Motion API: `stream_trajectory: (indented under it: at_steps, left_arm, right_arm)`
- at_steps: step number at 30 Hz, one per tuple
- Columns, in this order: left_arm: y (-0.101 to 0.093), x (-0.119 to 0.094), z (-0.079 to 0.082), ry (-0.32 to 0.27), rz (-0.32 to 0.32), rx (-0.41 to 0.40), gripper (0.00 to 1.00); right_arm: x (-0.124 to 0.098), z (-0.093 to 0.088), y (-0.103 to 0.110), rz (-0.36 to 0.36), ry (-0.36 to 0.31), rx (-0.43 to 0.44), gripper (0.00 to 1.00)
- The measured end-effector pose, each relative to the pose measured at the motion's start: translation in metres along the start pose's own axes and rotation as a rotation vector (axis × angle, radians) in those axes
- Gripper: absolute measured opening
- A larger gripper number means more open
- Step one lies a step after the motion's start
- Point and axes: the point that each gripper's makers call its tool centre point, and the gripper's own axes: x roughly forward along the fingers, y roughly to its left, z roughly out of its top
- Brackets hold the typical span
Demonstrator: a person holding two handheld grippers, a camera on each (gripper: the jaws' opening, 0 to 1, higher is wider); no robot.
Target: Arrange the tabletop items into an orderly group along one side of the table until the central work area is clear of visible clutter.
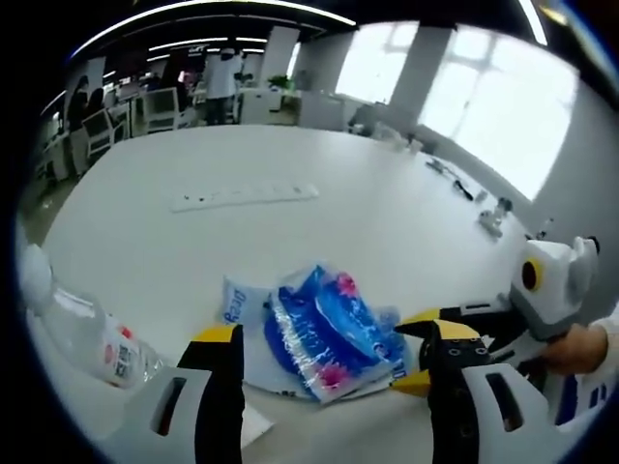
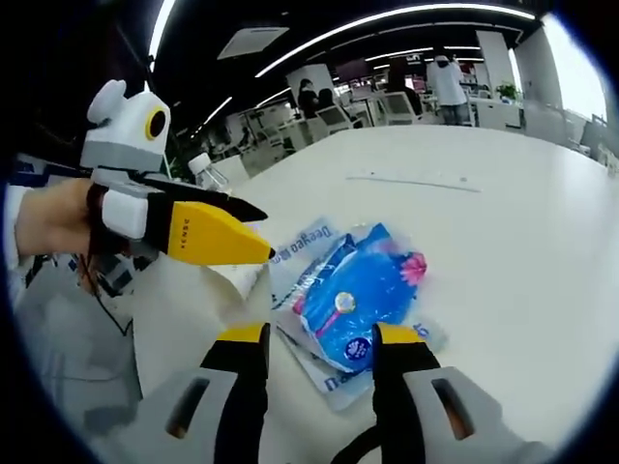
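Blue packet (image 2: 356,295) lying flat on the white table (image 2: 503,242), long axis aligned with the right gripper (image 2: 317,340) — jaws parted, empty, just short of it — left gripper (image 1: 334,338) likewise agape.

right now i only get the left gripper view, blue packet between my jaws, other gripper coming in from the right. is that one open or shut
Observer: Open. In the right gripper view its jaws stand apart just short of the blue packet, right gripper.
Operator: is my gripper touching the packet
Observer: No. From that side the left gripper hangs beside it, tips over the white wrapper under the packet.
Operator: anything behind me
Observer: A clear bottle on the table past your gripper, and a person's hand holding it.
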Motion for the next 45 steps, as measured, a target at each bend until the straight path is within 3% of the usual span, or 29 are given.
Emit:
stream_trajectory:
  at_steps: [5, 12, 20, 25, 33, 36, 39, 45]
  left_arm:
    - [0.001, 0.000, -0.006, 0.015, 0.008, 0.023, 0.75]
    - [-0.004, 0.003, -0.007, 0.004, 0.000, -0.024, 0.74]
    - [-0.018, 0.010, -0.011, 0.024, -0.033, -0.031, 0.75]
    - [-0.013, 0.010, -0.003, 0.008, -0.037, -0.012, 0.75]
    - [-0.005, 0.006, 0.000, 0.002, -0.035, -0.033, 0.76]
    - [-0.005, 0.007, -0.001, 0.008, -0.039, -0.032, 0.76]
    - [-0.004, 0.009, -0.002, 0.007, -0.042, -0.035, 0.76]
    - [0.006, 0.010, -0.004, 0.012, -0.036, -0.032, 0.76]
  right_arm:
    - [0.004, -0.006, 0.003, 0.009, 0.003, 0.019, 0.40]
    - [-0.003, -0.008, 0.002, 0.000, 0.020, 0.020, 0.40]
    - [-0.018, -0.011, -0.017, -0.069, 0.012, 0.075, 0.40]
    - [-0.022, -0.010, -0.026, -0.090, 0.018, 0.080, 0.40]
    - [-0.020, -0.014, -0.010, -0.069, 0.026, 0.074, 0.40]
    - [-0.021, -0.012, -0.007, -0.064, 0.003, 0.126, 0.39]
    - [-0.022, -0.014, -0.009, -0.067, 0.026, 0.088, 0.38]
    - [-0.021, -0.008, -0.011, -0.049, -0.014, 0.119, 0.36]
